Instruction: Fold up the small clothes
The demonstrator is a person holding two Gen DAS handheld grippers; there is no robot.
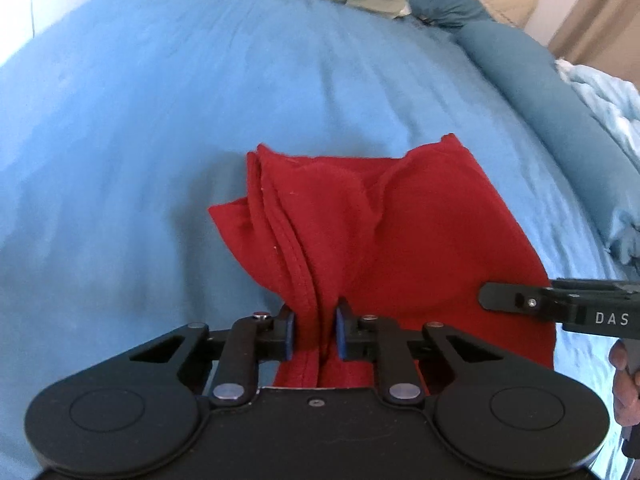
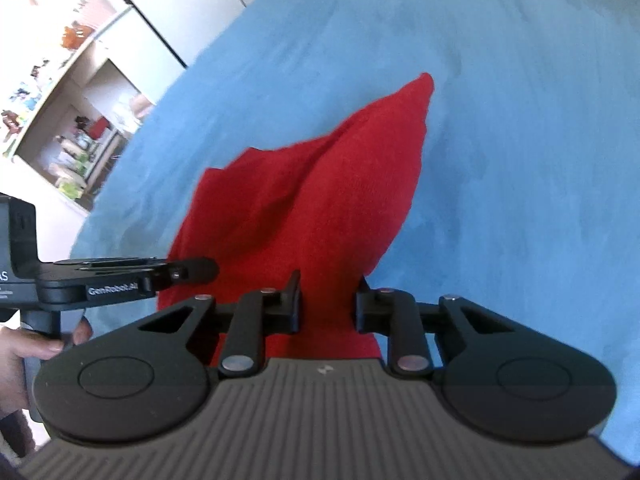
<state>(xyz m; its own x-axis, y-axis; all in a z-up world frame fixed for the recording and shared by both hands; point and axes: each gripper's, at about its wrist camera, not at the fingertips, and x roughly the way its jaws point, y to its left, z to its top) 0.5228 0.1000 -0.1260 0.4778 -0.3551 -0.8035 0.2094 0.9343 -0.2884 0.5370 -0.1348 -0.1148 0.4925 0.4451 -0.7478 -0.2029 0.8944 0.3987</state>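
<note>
Left gripper point(image 1: 315, 334) pinches bunched hem of red garment point(image 1: 400, 232); right gripper point(image 2: 328, 304) clamps other edge, probably lifting both off blue bedspread point(image 1: 160, 120) for fold.

"DAS", seemingly "GenRobot.AI", on grippers

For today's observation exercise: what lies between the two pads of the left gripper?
A bunched, hemmed edge of the red garment lies between the pads of the left gripper, which press on it; the left wrist view shows this.
</note>
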